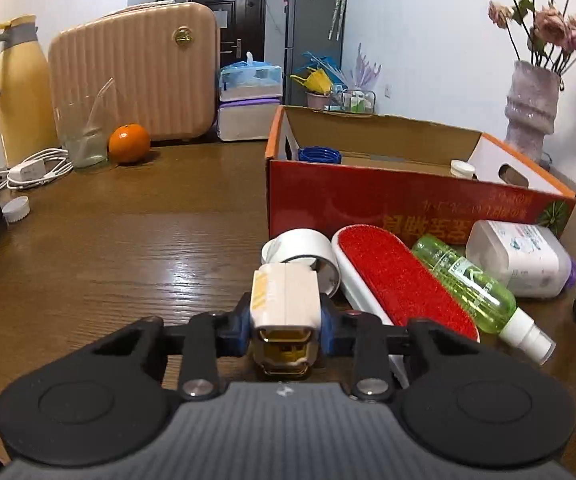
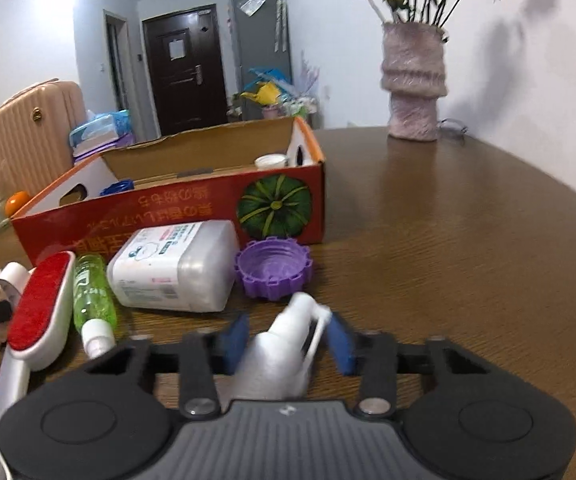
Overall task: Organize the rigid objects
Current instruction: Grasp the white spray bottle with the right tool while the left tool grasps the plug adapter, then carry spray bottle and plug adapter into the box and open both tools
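Low centre of the left view, the left gripper [image 1: 286,312] has its jaws clamped on a small beige box [image 1: 284,294]. In the right view, the right gripper [image 2: 288,340] pinches a white spray bottle [image 2: 288,344], blurred. Both likely go into the red carton [image 1: 387,196] behind, already holding caps.

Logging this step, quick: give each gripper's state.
Left gripper: shut on the small perfume bottle.
Right gripper: shut on the white spray bottle.
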